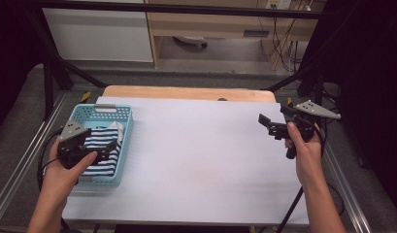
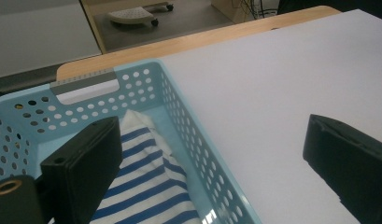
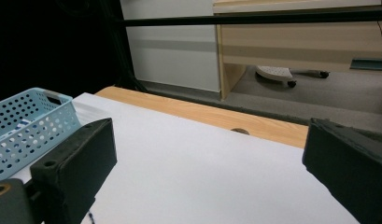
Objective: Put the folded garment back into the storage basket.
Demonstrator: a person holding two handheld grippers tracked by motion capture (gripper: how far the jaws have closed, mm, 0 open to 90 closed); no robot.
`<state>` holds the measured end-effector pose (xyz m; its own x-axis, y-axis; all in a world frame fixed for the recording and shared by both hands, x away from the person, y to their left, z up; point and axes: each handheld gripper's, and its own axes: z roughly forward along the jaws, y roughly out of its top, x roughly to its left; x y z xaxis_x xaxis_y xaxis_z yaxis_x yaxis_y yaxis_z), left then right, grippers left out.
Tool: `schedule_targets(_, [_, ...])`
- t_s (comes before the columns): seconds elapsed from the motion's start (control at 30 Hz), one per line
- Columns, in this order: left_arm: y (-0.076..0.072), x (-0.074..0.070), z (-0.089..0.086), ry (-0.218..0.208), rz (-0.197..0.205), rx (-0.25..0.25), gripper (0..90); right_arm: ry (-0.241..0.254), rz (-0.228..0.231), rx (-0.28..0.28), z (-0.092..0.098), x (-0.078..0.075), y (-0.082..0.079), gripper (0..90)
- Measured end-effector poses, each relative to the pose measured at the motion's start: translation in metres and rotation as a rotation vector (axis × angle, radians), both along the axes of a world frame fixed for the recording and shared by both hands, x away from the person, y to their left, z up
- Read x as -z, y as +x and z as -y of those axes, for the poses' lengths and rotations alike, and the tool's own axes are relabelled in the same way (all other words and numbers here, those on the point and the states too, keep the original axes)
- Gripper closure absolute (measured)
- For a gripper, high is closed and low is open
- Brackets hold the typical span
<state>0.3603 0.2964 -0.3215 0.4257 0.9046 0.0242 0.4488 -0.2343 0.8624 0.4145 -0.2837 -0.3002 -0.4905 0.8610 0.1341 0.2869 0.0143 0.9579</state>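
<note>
A light blue perforated basket stands at the table's left side. Inside it lies a folded blue-and-white striped cloth. My left gripper hovers open over the basket's near right part, one jaw above the cloth, the other past the basket's right wall over the white sheet. At the table's right edge my right gripper is held open above the sheet, empty, pointing left toward the basket.
A white sheet covers most of the wooden table, whose far edge has a small hole. Black frame bars stand around the table. A desk and a wheeled chair base are beyond it.
</note>
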Motion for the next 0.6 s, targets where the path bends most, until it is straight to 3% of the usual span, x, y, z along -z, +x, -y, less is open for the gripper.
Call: schedule_targets(0.6, [-0.001, 0.000, 0.000, 0.003, 0.000, 0.002, 4.7, 0.008, -0.028, 0.034, 0.018, 0.027, -0.015, 3.4])
